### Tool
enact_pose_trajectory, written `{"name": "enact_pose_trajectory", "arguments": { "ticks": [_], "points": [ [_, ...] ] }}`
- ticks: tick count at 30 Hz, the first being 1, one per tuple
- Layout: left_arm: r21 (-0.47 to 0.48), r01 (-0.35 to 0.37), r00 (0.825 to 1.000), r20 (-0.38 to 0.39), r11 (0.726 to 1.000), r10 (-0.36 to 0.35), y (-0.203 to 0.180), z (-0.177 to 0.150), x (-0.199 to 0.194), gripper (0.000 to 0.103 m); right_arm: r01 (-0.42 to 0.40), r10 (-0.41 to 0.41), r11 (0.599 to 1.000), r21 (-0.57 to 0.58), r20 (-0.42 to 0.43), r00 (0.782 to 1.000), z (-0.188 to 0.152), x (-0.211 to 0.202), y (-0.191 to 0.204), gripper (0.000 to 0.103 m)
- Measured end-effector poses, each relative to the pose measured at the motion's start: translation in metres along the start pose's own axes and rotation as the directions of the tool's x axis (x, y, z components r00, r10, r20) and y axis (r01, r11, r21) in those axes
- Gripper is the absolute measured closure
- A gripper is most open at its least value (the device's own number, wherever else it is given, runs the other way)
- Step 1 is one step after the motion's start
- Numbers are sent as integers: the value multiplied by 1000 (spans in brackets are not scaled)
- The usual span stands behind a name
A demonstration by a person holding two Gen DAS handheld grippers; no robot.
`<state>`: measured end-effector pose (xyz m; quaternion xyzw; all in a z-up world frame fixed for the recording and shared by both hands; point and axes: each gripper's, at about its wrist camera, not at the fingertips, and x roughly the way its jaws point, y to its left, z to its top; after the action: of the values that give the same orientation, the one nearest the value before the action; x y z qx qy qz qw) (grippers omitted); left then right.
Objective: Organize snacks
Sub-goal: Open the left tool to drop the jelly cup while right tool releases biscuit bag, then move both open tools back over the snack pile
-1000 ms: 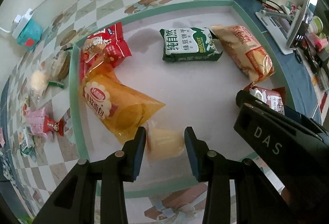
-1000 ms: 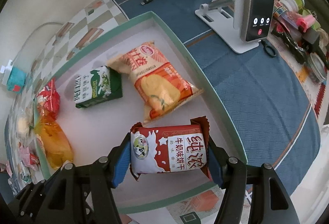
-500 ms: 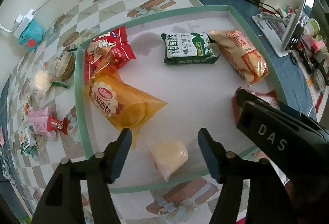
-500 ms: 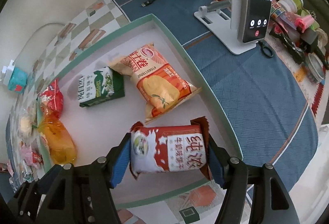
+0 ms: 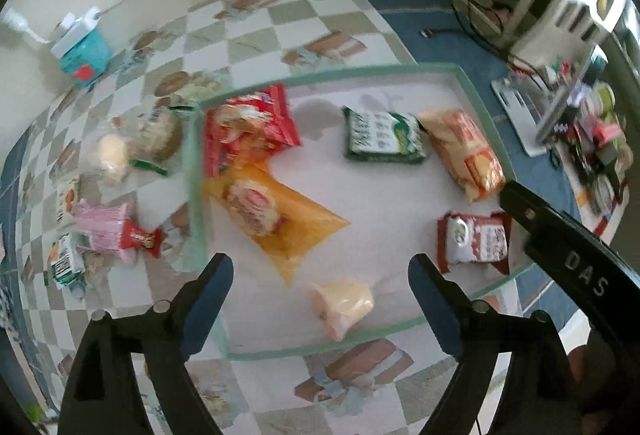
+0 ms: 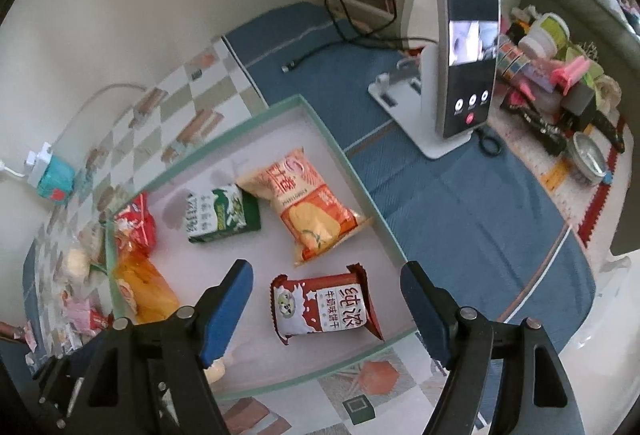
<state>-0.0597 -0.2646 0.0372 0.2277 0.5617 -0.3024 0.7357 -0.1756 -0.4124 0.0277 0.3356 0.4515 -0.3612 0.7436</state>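
1. Checkered tablecloth (image 5: pixel 256 35) with a blue mat (image 6: pixel 460 195) beside it, and a shallow green-rimmed tray (image 5: pixel 328 69) in the middle where the snacks are going.
2. Left gripper (image 5: pixel 320 299): jaws opening, nothing gripped. The pale bun (image 5: pixel 344 305) lies on the tray floor below the gap, near the front rim, and neither pad touches it.
3. Right gripper (image 6: pixel 326 309): also opening, with the milk biscuit pack (image 6: pixel 324 309) lying flat between the pads but clear of both — released, I'd say.
4. Already in the tray: red pack (image 5: pixel 248 127), orange bread bag (image 5: pixel 268 219), green biscuit pack (image 5: pixel 380 135) and chip bag (image 5: pixel 464 155).
5. Still loose on the cloth left of the tray: two wrapped buns (image 5: pixel 132 147), a pink pack (image 5: pixel 102 227) and a small red candy (image 5: pixel 140 237). Those look like what's left to do.
6. Handling guess: all light and crinkly. The buns are soft and will squash, so pinch gently across the middle. Foil packs are slick — take them across the short width, not by a sealed end.
7. In the way: the tray's left rim sits between the loose stuff and the drop spot, and the bread bag fills that side. The phone stand (image 6: pixel 424 123) and clutter (image 6: pixel 560 83) are well off to the right.
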Motion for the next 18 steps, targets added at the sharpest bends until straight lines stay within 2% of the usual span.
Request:
{"name": "enact_pose_trajectory", "arguments": {
  "ticks": [4,8,11,13,18],
  "points": [
    [-108,-26,1000,10,994,27,35,4,-1,12,7,-7,1000,-9,2,1000,0,-3,2,21],
    [-224,-83,996,25,971,91,76,6,-5,10,13,-14,999,-38,-14,1000,-5,2,15,21],
    [-288,-139,989,14,947,149,106,3,-8,10,-4,3,998,-64,-18,1000,-9,4,28,15],
    [-331,-170,983,9,928,183,127,-2,-10,10,-23,22,997,-80,-11,1000,-11,2,38,0],
    [-416,-236,967,-16,878,252,174,-19,-16,10,-31,33,989,-143,12,999,-17,-7,66,0]
  ]
}}
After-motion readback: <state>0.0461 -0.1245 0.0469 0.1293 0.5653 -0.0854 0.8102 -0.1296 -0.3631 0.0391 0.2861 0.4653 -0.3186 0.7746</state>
